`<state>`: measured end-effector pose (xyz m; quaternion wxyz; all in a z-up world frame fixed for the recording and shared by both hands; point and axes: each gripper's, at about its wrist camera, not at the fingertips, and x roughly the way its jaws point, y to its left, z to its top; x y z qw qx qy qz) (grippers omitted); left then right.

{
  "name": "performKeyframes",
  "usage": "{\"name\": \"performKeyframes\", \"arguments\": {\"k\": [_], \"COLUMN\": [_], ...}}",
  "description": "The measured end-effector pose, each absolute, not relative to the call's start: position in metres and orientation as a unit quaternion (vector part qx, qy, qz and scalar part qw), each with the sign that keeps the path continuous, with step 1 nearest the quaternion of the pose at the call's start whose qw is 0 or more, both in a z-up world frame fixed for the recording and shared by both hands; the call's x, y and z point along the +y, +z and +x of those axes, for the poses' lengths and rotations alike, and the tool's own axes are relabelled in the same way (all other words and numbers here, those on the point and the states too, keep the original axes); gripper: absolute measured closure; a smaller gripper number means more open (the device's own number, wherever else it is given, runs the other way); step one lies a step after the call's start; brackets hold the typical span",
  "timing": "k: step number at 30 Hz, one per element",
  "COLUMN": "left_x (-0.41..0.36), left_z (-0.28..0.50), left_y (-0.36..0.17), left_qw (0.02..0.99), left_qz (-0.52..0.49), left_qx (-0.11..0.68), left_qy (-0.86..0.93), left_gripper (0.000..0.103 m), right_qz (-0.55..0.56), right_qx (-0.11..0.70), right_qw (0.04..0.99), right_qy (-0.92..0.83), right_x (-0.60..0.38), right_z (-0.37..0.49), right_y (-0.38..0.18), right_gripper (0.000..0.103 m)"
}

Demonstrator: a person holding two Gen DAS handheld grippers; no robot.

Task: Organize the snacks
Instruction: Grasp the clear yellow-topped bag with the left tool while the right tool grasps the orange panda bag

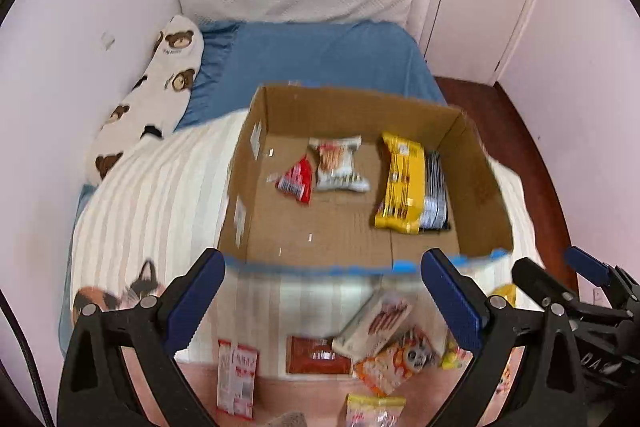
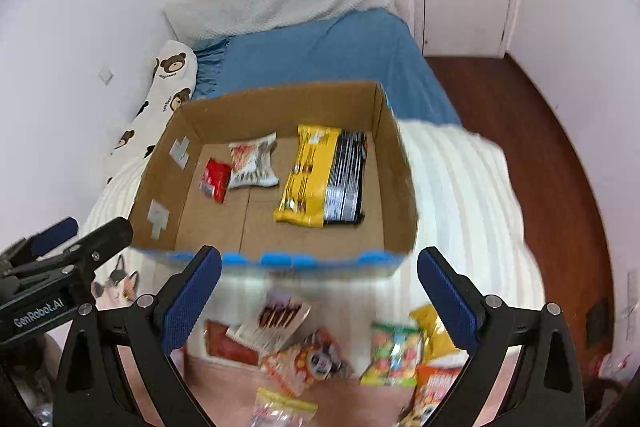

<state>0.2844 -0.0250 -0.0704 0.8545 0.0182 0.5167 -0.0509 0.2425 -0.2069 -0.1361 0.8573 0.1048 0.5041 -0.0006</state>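
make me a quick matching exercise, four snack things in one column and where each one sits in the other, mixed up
Things:
1. yellow packet
2. red packet
3. green candy bag
4. black-and-silver packet

Places:
A. on the bed in front of the cardboard box, outside it
B. inside the box, by its right wall
C. inside the box, on the left side, beside a white packet
D. inside the box, lying against the left side of the black-and-silver packet

Pairs: 1-D, 2-C, 3-A, 4-B

Motion blur smears the loose snack packets [image 1: 384, 343], making their printed labels unreadable.
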Motion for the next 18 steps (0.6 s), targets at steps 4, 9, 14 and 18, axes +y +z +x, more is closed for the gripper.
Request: {"name": "performKeyframes", "arguments": {"k": [4, 9, 14, 18], "left_x": [-0.024, -0.035, -0.058, -0.083], "left_z": [0.251, 0.205, 0.171, 0.154], "left_y": [-0.111, -0.191, -0.25, -0.29], "left_qw": [0.823, 0.743, 0.678, 0.643], "left_qz": [0.031, 0.036, 0.038, 0.066], "left_qx": [0.565, 0.663, 0.724, 0.75], "left_qy": [-0.056, -0.089, -0.121, -0.14], "left_gripper": [0.002, 0.002, 0.002, 0.002], "right_qz": [0.136, 0.174, 0.213, 0.237], "right_qx": [0.538, 0.589, 0.63, 0.641], "right_qw": [0.832, 0.789, 0.744, 0.724], "right_qy": [-0.008, -0.029, -0.061, -0.096], "right_x": [-0.22, -0.245, -0.273, -0.299], "right_z": [0.212, 0.17, 0.124, 0.097], "right_y": [-0.164, -0.214, -0.261, -0.282], "right_gripper": [0.003, 0.003, 0.003, 0.003]}}
